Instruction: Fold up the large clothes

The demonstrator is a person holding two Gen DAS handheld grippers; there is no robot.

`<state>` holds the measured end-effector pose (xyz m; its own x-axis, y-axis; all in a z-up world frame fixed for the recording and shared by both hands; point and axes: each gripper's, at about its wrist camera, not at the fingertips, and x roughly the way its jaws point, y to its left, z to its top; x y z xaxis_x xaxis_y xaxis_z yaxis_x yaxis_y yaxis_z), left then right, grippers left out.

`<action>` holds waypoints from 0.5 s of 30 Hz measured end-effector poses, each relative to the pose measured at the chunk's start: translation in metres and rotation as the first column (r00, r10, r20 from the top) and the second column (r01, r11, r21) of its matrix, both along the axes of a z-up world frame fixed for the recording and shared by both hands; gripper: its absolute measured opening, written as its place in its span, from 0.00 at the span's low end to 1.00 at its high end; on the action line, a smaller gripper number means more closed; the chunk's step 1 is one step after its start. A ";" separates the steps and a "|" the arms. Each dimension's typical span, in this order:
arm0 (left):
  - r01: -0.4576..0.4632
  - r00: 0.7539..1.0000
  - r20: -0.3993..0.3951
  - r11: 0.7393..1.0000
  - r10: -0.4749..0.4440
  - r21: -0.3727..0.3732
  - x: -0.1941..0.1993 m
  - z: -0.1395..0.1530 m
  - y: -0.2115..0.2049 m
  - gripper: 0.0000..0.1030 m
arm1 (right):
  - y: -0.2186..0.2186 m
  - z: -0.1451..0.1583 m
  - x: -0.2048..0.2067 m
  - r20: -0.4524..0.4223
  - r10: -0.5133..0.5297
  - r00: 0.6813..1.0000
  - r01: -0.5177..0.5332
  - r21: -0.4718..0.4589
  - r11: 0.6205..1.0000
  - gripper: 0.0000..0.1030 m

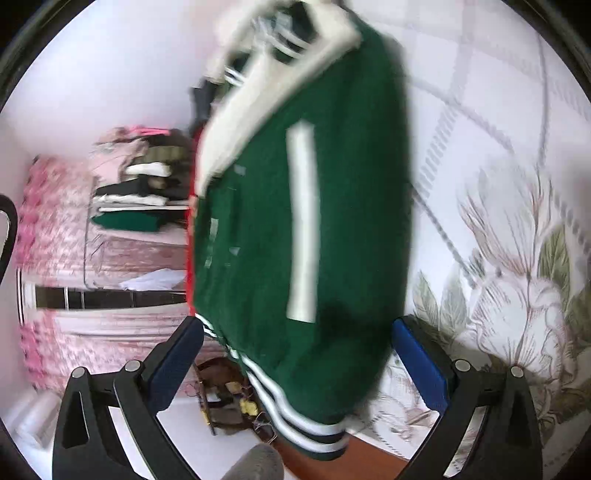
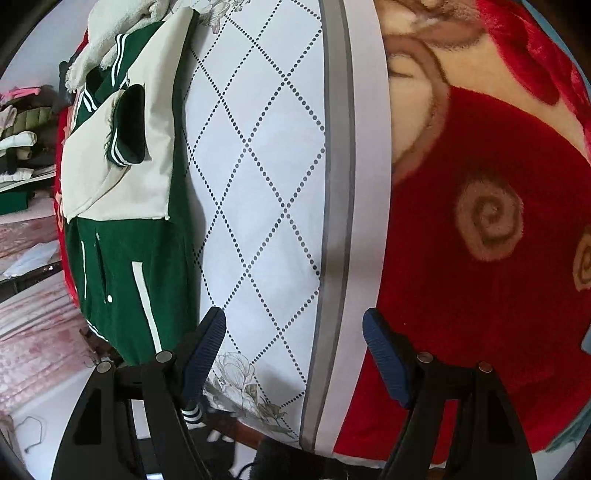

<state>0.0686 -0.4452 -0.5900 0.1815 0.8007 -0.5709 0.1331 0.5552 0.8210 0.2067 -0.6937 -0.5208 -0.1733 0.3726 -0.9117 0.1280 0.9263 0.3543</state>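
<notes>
A green varsity jacket (image 1: 332, 221) with cream sleeves and striped white trim lies partly folded on the bed. In the left wrist view it is blurred and fills the middle, its striped hem (image 1: 295, 413) hanging near the bed's edge. My left gripper (image 1: 299, 350) is open, and the jacket's lower end shows between its fingers, apart from both blue pads. In the right wrist view the jacket (image 2: 122, 258) lies at the left, with a cream sleeve (image 2: 122, 177) folded across it. My right gripper (image 2: 295, 350) is open above the bare sheet beside the jacket, holding nothing.
The bed sheet (image 2: 266, 184) is white with dotted diamonds and flower prints (image 1: 517, 277). A red and cream plush blanket (image 2: 480, 258) covers the right side. A stack of folded clothes (image 1: 136, 192) stands beyond the jacket. A white fluffy cloth (image 2: 110, 33) lies at the jacket's collar end.
</notes>
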 end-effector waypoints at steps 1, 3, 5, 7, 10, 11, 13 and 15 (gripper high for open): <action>-0.007 1.000 -0.001 1.000 0.007 -0.002 0.002 -0.005 0.004 1.00 | 0.009 -0.004 0.000 -0.001 0.001 1.000 -0.001 -0.002 1.000 0.76; -0.010 1.000 0.023 1.000 0.009 0.004 0.009 -0.003 0.012 1.00 | 0.019 -0.010 0.001 -0.004 0.002 1.000 -0.002 -0.004 1.000 0.76; -0.036 0.999 0.032 0.999 0.036 0.010 0.016 0.000 0.023 1.00 | 0.021 -0.014 0.004 -0.008 -0.002 1.000 0.002 -0.001 1.000 0.76; -0.091 0.995 0.044 0.995 0.089 0.031 0.023 0.001 0.045 1.00 | 0.022 -0.018 0.006 -0.011 -0.006 1.000 0.006 0.001 1.000 0.76; -0.143 0.989 0.051 0.989 0.141 0.039 0.033 0.002 0.074 1.00 | 0.027 -0.025 0.012 -0.020 -0.017 1.000 0.018 0.014 1.000 0.76; -0.148 0.988 0.053 0.988 0.146 0.044 0.032 0.003 0.072 1.00 | 0.029 -0.028 0.016 -0.019 -0.021 1.000 0.021 0.027 0.999 0.76; -0.151 0.987 0.061 0.987 0.148 0.051 0.035 0.006 0.081 1.00 | 0.036 -0.032 0.027 0.010 -0.029 1.000 0.028 0.076 0.997 0.76; -0.148 0.987 0.066 0.988 0.144 0.055 0.037 0.009 0.081 1.00 | 0.046 -0.038 0.040 0.042 -0.045 0.998 0.038 0.158 0.987 0.76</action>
<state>0.1054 -0.3640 -0.5809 0.0936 0.8532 -0.5131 0.0024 0.5152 0.8571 0.2465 -0.6478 -0.5583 -0.1145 0.5175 -0.8480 0.1456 0.8531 0.5009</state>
